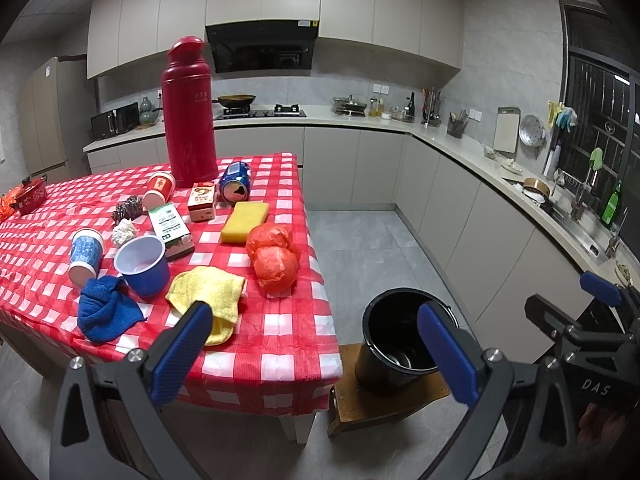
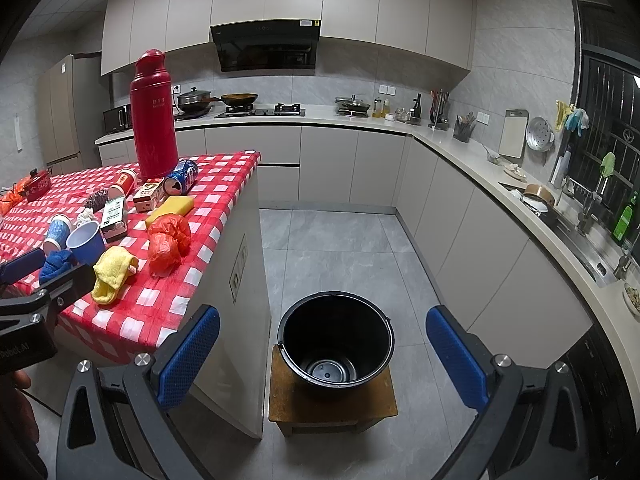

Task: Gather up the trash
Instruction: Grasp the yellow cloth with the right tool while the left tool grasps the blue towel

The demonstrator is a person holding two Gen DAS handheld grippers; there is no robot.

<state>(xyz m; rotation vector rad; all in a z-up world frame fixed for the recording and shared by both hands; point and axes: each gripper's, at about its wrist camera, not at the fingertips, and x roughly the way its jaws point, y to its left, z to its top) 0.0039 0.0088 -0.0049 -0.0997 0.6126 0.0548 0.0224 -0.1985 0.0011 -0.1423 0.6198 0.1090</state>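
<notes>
The table, under a red-and-white checked cloth, carries the whole clutter, and the black bucket stands empty on a low wooden stool on the floor just beside the table's end. On the cloth a tall red thermos stands at the back, clearly not trash; nearer lie a crumpled orange plastic bag, a tipped blue can, two small cartons, fallen paper cups and a wad of paper. The left gripper hangs wide open over the table's near edge, holding nothing; the right gripper is equally wide and empty, framing the bucket. Nothing looks collected yet. The first pick would go best on the orange bag, nearest the bucket: pinch a bunched fold, lift clear of the yellow cloth, and release only once inside the rim.
</notes>
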